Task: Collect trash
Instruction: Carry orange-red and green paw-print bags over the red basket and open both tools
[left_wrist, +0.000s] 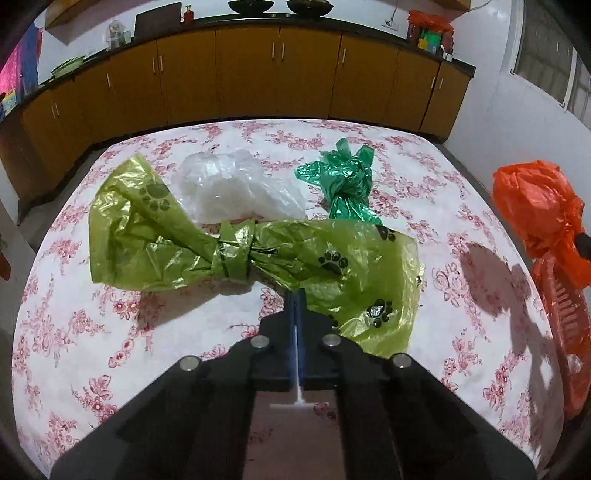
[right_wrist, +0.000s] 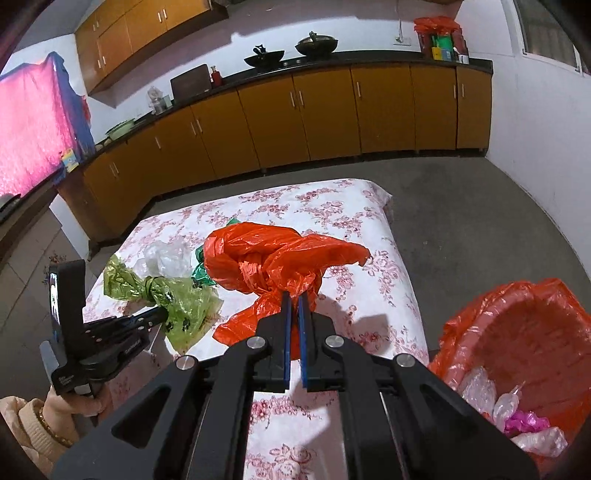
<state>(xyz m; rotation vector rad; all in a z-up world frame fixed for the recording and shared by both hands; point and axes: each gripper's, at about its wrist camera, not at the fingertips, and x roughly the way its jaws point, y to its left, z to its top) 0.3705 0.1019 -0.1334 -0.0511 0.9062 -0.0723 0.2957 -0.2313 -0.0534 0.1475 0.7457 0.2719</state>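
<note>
A yellow-green bag with paw prints (left_wrist: 184, 236) lies knotted on the floral tablecloth (left_wrist: 110, 332). My left gripper (left_wrist: 295, 295) is shut, its blue pads pinching that bag's near edge; the right wrist view shows the left gripper (right_wrist: 162, 314) with its tips buried in the yellow-green bag (right_wrist: 184, 299). My right gripper (right_wrist: 293, 297) is shut on a crumpled orange bag (right_wrist: 266, 258), held above the table's right side. The orange bag (left_wrist: 535, 206) hangs over the bin. A clear bag (left_wrist: 229, 181) and a dark green knotted bag (left_wrist: 343, 184) lie behind.
An orange-lined bin (right_wrist: 517, 325) stands off the table's right edge with several plastic scraps inside. Wooden cabinets (left_wrist: 258, 74) under a dark counter run along the far wall. Grey floor (right_wrist: 461, 221) lies to the right. A sleeved hand (right_wrist: 81, 406) grips the left tool.
</note>
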